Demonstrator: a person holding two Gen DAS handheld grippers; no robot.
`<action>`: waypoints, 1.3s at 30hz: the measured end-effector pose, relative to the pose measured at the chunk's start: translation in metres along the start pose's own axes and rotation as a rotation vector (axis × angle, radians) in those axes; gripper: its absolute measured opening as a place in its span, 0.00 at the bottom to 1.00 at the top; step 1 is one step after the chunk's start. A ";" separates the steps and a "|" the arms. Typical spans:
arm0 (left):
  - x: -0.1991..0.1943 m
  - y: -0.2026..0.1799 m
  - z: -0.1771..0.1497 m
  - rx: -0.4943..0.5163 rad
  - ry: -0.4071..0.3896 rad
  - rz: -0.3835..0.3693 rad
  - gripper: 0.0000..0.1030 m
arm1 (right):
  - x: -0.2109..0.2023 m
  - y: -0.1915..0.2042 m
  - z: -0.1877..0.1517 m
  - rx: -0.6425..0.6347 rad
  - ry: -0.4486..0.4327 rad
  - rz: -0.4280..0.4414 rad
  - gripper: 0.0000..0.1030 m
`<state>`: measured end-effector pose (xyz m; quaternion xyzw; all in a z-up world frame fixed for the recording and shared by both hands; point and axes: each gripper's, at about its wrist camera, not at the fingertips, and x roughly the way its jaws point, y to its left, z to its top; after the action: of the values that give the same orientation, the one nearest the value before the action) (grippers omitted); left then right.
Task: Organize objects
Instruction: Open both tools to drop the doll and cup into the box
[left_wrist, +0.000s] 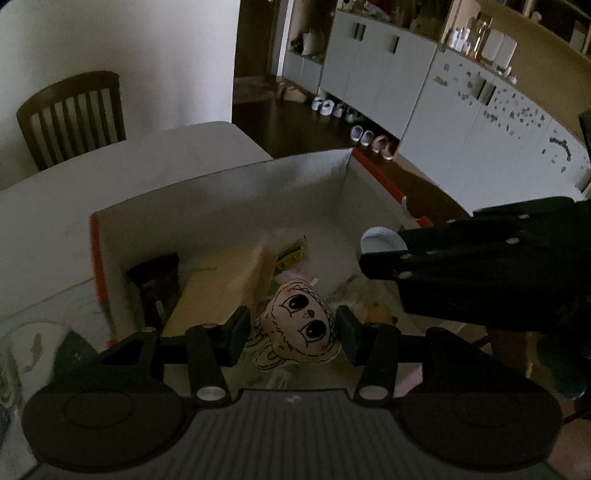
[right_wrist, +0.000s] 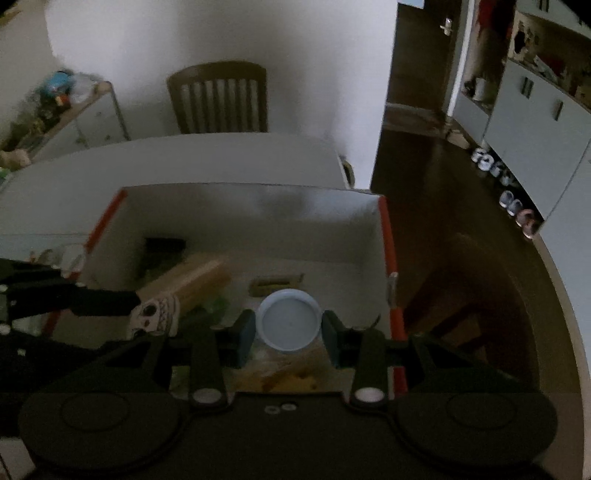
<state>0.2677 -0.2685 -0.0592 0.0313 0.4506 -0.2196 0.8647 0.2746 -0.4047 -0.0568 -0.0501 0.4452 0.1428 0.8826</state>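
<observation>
Above the open white box (left_wrist: 221, 192), which stood on the pale worktop (left_wrist: 129, 162), both grippers pointed steeply downward. The left gripper (left_wrist: 291, 334) carried a small stuffed toy (left_wrist: 301, 326) printed with a cartoon face and 2 large dark eyes. Its jaws were part-way closed and pinched the toy from both sides, with the printed face turned toward the left wrist camera. The right gripper (right_wrist: 288, 332) carried a round pale-blue lid (right_wrist: 289, 319). Its jaws were likewise part-way closed and pressed on the lid's rim at opposite sides, with the flat disc facing the right wrist camera. In the left wrist view the right gripper entered from the right edge, with the lid's edge visible at its tip.

Both held items hung inside the box outline, above its contents. The box had red-orange outer edges (right_wrist: 388, 240). Inside lay a long tan wooden block (right_wrist: 188, 280), a dark object (right_wrist: 164, 247) at the far left corner, and a small green-and-yellow packet (left_wrist: 291, 253) near the middle. Further items below the jaws were too dim and blurred to identify. A wooden chair (right_wrist: 221, 99) stood at the far side of the worktop against a white wall. Several pairs of shoes (left_wrist: 343, 114) lined the dark floor along grey cabinets (left_wrist: 376, 70).
</observation>
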 end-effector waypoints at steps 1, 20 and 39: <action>0.005 -0.001 0.002 0.002 0.008 0.004 0.48 | 0.005 -0.001 0.001 0.003 0.008 0.000 0.37; 0.059 -0.012 0.006 0.090 0.164 0.016 0.49 | 0.069 -0.004 0.008 -0.022 0.187 -0.006 0.37; 0.053 -0.002 -0.001 0.034 0.159 -0.048 0.64 | 0.060 -0.003 0.002 -0.008 0.176 0.028 0.50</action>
<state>0.2925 -0.2892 -0.1019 0.0525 0.5148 -0.2448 0.8199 0.3111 -0.3951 -0.1038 -0.0598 0.5210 0.1519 0.8378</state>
